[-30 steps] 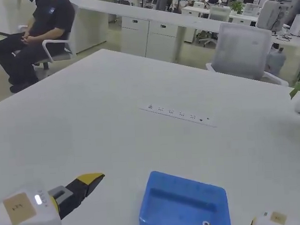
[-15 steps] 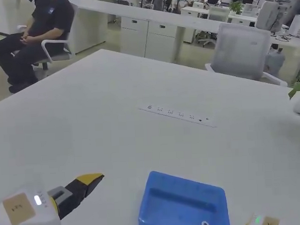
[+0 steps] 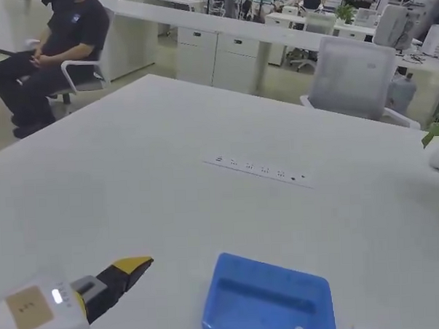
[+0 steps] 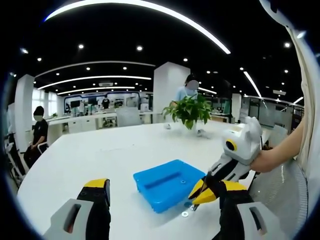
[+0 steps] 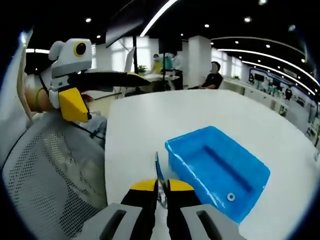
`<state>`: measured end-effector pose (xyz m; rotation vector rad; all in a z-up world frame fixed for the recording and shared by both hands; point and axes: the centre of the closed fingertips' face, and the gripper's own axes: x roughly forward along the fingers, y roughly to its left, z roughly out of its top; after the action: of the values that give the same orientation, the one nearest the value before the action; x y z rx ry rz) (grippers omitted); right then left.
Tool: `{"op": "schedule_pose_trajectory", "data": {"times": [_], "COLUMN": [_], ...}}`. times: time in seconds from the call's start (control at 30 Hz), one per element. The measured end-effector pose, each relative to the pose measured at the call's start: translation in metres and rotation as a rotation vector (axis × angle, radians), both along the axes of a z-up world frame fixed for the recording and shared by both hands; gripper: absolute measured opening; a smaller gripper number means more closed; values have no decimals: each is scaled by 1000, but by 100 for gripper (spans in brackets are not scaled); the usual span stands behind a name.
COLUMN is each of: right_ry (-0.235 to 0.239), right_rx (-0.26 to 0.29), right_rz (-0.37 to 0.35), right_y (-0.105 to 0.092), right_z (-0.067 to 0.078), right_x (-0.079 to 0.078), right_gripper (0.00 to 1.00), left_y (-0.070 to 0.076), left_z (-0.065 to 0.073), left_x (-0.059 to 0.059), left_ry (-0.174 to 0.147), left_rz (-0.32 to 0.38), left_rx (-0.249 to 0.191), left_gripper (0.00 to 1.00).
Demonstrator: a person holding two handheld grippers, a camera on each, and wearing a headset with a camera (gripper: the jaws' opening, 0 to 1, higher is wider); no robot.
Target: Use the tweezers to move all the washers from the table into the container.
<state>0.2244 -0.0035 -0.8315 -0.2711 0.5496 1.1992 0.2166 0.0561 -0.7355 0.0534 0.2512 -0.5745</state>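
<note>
Container (image 3: 269, 297): blue, open-topped, standing on the white tabletop (image 3: 170, 210).
Contents: one washer (image 5: 230, 196), flat on the container floor near a corner.
Outside it: second washer (image 4: 185, 214), on the tabletop just beside the container's outer wall.
Tool: tweezers (image 5: 158, 171), thin blades upright, just beside the container's side.
Holder: right gripper (image 5: 161, 186), fingers clenched on the tweezers.
Other: left gripper (image 4: 164, 186), fingers released and spread wide, grasping nothing, near the container.
Fixture: socket strip (image 3: 260, 170), set in the tabletop well beyond the container.
</note>
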Motion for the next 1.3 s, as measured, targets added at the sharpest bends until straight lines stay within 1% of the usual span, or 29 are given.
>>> {"op": "schedule_pose_trajectory", "data": {"times": [0.03,0.1,0.13,0.2,0.3,0.53,0.8,1.0,1.3], "right_ry": [21,80,83,77,83,68,35,15,-8], "right_rx": [16,50,59,62,87,118,149,163,183], "right_rz": [-16,-57,-70,-67,-80,-77,-80,-91,-131], "right_y": [-1,-3,-4,-6,-6,-3,-2,-4,-11], "right_z": [0,1,2,6,15,36,61,72,85], "right_x": [1,4,6,6,7,9,17,22,39], "right_gripper": [3,3,3,3,3,3,3,3,3], "left_y": [0,0,0,0,0,1,2,2,3], "left_z": [0,0,0,0,0,1,1,1,1], "left_x": [0,0,0,0,0,0,0,0,0], "left_ry": [0,-2,-2,-1,-2,-4,-6,-8,-11], "left_rz": [0,0,-1,1,2,3,6,6,5], "left_rx": [0,-1,-1,1,0,-4,-5,-6,-7], "left_gripper": [92,92,92,92,92,92,92,92,92]}}
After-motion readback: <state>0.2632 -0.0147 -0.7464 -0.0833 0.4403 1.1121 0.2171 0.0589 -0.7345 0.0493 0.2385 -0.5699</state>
